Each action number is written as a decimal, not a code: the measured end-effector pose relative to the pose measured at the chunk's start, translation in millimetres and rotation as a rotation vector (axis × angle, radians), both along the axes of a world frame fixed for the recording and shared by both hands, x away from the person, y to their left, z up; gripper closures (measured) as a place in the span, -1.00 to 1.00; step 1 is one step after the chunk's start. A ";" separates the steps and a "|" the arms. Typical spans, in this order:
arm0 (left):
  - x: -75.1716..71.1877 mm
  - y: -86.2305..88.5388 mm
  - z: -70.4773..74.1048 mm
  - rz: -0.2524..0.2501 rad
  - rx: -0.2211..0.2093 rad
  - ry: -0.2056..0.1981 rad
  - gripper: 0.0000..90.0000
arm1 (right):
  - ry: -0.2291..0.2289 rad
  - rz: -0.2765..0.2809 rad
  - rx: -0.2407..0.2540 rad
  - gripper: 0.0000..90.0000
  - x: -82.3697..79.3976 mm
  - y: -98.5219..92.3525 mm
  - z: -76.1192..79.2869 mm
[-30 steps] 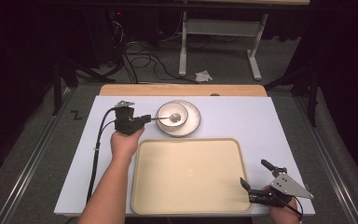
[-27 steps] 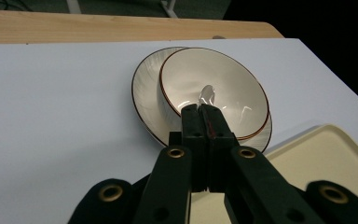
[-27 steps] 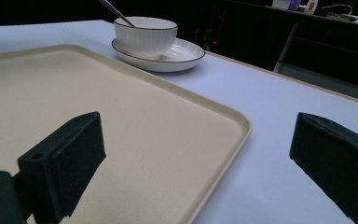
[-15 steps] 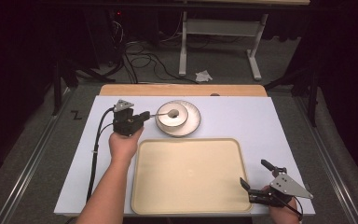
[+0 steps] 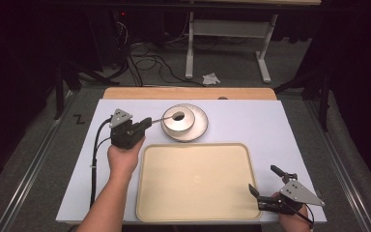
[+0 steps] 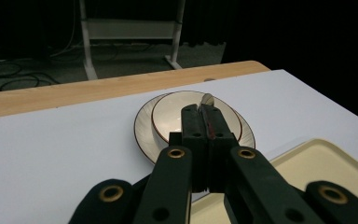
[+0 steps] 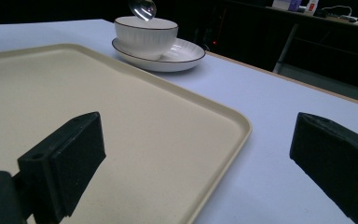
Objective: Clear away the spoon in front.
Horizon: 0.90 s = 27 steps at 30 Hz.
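Your left hand-held gripper (image 5: 147, 122) has its jaws pinched on the handle of a spoon (image 7: 142, 8), whose head hangs just above the bowl (image 5: 178, 119). The bowl sits on a saucer (image 5: 198, 130) on the white surface (image 5: 270, 121), just beyond the empty beige tray (image 5: 195, 181). Your right hand-held gripper (image 5: 263, 186) rests at the tray's near right corner, jaws spread wide.

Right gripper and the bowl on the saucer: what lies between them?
The beige tray, with nothing on it. In the high view it spans the stretch from the right gripper, open at its near right corner, to the bowl; the right gripper view agrees.
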<state>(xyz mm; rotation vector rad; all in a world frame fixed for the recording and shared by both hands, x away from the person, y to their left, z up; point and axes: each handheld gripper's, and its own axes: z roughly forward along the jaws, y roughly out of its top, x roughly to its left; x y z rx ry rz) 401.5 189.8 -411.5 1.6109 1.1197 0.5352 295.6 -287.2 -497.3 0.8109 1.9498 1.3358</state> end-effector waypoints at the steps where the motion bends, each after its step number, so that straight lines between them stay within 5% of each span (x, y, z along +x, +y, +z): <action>1: -4.9 2.4 0.7 0.002 -0.006 -0.008 0.99 | -0.003 0.004 0.001 -0.91 0.2 0.3 -0.1; 27: -82.0 18.1 -4.6 -0.067 -0.027 -0.102 0.99 | 0.000 -0.001 -0.001 -0.91 -0.9 0.9 0.4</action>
